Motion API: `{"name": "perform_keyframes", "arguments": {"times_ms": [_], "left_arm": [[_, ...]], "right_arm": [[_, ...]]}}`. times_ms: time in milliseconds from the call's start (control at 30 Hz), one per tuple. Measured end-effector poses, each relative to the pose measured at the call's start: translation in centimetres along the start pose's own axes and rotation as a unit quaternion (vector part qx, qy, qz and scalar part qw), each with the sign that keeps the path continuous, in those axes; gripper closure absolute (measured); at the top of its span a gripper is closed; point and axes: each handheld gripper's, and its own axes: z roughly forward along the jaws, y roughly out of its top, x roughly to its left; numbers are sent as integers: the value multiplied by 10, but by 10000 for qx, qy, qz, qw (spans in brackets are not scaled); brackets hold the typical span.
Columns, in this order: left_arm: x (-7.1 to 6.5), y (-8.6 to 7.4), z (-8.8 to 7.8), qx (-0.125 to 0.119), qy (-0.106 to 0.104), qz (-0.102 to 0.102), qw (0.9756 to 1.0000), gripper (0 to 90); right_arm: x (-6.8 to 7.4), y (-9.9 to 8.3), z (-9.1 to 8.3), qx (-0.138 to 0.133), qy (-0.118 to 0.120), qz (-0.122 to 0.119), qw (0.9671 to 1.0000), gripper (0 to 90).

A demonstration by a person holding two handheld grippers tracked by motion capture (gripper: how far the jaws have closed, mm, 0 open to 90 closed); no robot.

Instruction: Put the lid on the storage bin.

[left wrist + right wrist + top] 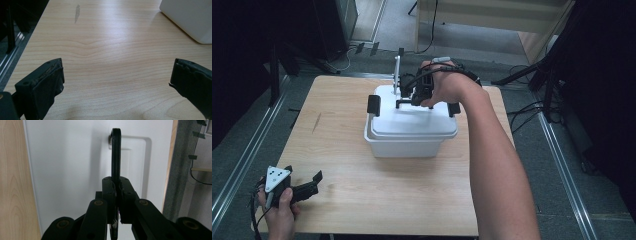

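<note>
White plastic takes up most of what my right gripper (116, 187) sees: the lid (412, 117) of a storage box (404, 142) that stands near the middle of the wooden table (362, 200). My right forearm reaches in from the lower right of the high view, stretched forward over the table, with the hand (447, 85) above the back half of the box and the gripper pointing down at the lid. Its jaws are pinched together on the thin black handle (115, 155) of the lid, which stands upright between the pads; in the right gripper view the handle runs straight up from the jaw tips, its far end hinged to the recessed panel of the lid. The lid sits on the box, and black latches (373, 105) show at its left and right ends, so I cannot tell what the box holds.

My left hand (279, 210) rests at the near left corner of the table, well apart from the box. The left gripper (116, 80) lies low and roughly level, aimed across the bare wood toward the box, a corner of which shows at the top right of the left gripper view. Its jaws stand wide apart with nothing between them.
</note>
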Motion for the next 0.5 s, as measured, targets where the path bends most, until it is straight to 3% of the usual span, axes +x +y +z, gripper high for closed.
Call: {"name": "perform_keyframes", "arguments": {"times_ms": [500], "left_arm": [[1,0,0,8,-27,14,10000,0]], "right_arm": [[-2,20,16,108,138,100,9998,853]]}}
